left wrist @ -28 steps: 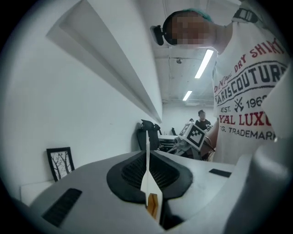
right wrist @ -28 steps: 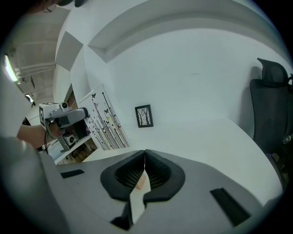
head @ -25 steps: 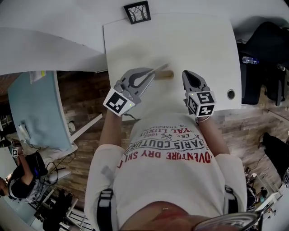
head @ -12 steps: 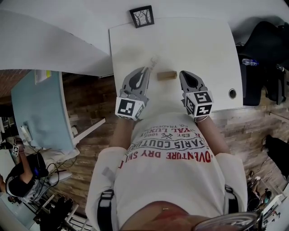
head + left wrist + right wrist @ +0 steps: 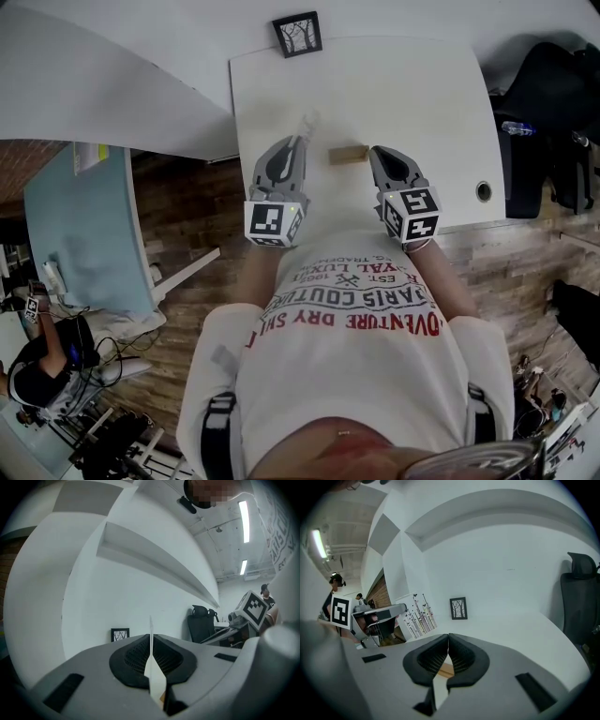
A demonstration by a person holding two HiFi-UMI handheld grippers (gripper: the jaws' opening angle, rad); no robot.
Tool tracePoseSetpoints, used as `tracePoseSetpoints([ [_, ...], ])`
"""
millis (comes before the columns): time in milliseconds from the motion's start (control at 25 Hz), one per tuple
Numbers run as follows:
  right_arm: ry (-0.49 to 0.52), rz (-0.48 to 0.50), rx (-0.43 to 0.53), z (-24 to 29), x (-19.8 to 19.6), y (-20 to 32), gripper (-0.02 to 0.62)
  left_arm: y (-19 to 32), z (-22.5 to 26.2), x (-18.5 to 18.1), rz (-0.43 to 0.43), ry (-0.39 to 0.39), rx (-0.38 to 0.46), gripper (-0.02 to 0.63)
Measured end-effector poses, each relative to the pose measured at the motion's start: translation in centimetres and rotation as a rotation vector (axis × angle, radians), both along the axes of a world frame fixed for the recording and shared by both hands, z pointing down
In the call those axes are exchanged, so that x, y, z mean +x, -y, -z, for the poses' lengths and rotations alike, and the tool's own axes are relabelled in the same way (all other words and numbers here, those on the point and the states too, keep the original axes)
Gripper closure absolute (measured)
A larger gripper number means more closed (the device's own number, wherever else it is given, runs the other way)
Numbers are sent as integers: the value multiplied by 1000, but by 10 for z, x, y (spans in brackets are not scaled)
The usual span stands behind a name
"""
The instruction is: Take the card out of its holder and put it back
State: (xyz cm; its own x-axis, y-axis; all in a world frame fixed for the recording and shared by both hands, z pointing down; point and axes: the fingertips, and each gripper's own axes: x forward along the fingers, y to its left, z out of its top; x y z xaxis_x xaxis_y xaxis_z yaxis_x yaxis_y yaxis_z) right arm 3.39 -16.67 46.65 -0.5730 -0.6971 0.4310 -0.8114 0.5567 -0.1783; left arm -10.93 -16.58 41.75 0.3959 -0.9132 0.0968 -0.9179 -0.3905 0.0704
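1. The card (image 5: 307, 125) is out of the wooden holder (image 5: 347, 154). It is pinched edge-on between the closed jaws of the left gripper (image 5: 297, 142), just left of the holder.
2. The right gripper (image 5: 376, 153) is closed with nothing between its jaws. Its tips are at the holder's right end, but contact cannot be confirmed.
3. For the return, the card's lower edge is best lined up along the holder, lowered straight, and released only once seated. The holder looks light, so it should be steadied.
4. Both grippers are pointed away from the person toward the holder, the left one angled inward.
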Motion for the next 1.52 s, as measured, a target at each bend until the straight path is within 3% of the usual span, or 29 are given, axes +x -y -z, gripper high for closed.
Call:
tracePoseSetpoints([
  [840,-8,-4,-15,-4,6,1,571,-3,4,15,-80,1,33,569],
  [1520,-30,-105,-82,-32,44,-12,571,-5,-12,77,-631,86,7,569],
])
